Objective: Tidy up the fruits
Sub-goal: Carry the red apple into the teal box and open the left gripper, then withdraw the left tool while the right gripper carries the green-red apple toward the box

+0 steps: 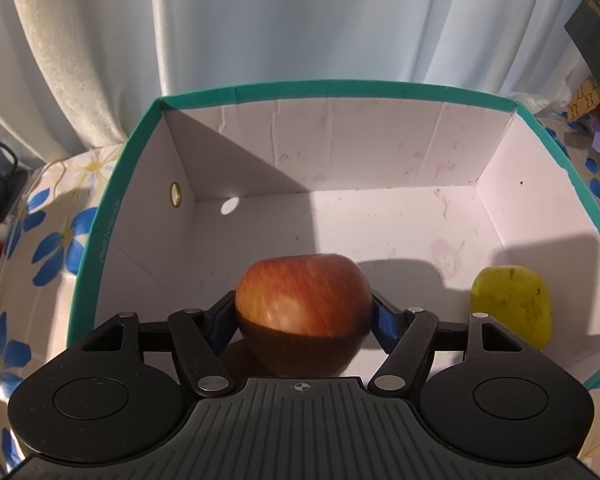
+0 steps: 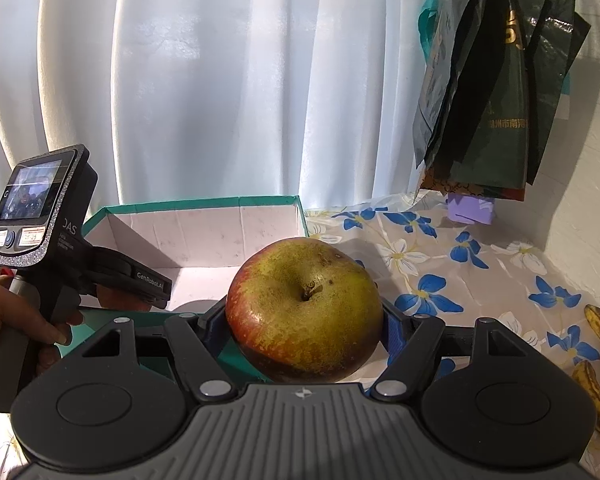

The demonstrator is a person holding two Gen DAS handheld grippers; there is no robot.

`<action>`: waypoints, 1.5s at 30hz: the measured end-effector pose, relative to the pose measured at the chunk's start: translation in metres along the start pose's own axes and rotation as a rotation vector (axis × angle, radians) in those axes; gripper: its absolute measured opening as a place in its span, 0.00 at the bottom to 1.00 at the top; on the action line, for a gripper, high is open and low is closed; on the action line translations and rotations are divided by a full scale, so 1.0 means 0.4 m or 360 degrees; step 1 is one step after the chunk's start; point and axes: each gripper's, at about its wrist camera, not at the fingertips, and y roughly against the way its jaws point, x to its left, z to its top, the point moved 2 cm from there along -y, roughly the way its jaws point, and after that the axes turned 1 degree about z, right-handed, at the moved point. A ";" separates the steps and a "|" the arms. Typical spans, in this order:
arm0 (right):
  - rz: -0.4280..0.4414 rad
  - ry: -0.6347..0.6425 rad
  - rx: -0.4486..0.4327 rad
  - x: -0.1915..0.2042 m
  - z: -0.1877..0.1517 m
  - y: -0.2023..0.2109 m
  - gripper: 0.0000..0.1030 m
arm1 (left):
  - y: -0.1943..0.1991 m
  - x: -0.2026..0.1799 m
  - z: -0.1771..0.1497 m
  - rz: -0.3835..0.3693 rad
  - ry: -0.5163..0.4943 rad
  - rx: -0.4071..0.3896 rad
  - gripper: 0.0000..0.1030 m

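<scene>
A pale curtain (image 2: 204,80) fills the back of both views; below it a worktop (image 2: 480,280) lies under a cloth printed with blue and white flowers. On the worktop stands an open box (image 1: 340,94) with a teal rim and white inner walls, its floor stained in places; a round brass eyelet (image 1: 175,194) sits in its left wall. Dark green bags (image 2: 496,92) hang at the right by the wall, above a small purple thing (image 2: 471,208); I cannot tell what that is.

The left gripper (image 1: 304,312) points down into the box, and its jaws clamp a red apple (image 1: 304,300) by both sides, blue pads pressed to the skin; the apple hangs low over the box floor, near the front. A yellow fruit (image 1: 512,310) lies on the box floor in the front right corner, apart from the apple.

The right gripper (image 2: 305,318) is near the box's right front, outside it; its jaws grip a green-red apple (image 2: 305,312), stem end facing the camera. In the right wrist view a hand (image 2: 16,320) holds the left gripper's handle at the left edge; two spotted bananas (image 2: 598,368) lie on the cloth at the far right.
</scene>
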 end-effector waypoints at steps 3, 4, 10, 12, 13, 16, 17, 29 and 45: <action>0.0006 0.0000 -0.0004 0.000 0.001 0.000 0.70 | -0.001 0.000 -0.001 0.0007 0.0002 0.0007 0.68; 0.0007 0.0001 -0.0005 -0.001 0.001 0.000 0.70 | 0.000 0.000 0.000 0.0011 0.0003 0.0005 0.68; 0.0015 0.0008 -0.0004 -0.004 0.002 -0.004 0.70 | 0.008 0.004 -0.002 -0.0004 0.0008 -0.0003 0.71; 0.0019 0.0013 -0.0001 -0.005 0.002 -0.006 0.70 | 0.022 0.008 -0.002 0.0005 0.0007 -0.0026 0.71; 0.0020 0.0017 -0.0001 -0.004 0.002 -0.006 0.70 | 0.034 0.012 -0.002 0.0005 0.0014 -0.0043 0.71; 0.0029 0.0031 -0.0002 -0.002 0.005 -0.008 0.70 | 0.091 0.025 -0.005 -0.0003 0.0027 -0.0135 0.81; 0.0032 0.0036 -0.0004 0.000 0.007 -0.010 0.70 | 0.112 0.031 -0.008 0.0020 0.0036 -0.0159 0.87; 0.0070 0.0113 -0.0068 0.021 0.046 -0.048 0.70 | 0.277 0.164 -0.122 0.0230 0.0239 -0.0225 0.94; 0.0203 0.0282 0.0106 0.104 0.050 -0.219 0.70 | 0.274 0.180 -0.211 0.0285 0.0314 -0.0104 0.94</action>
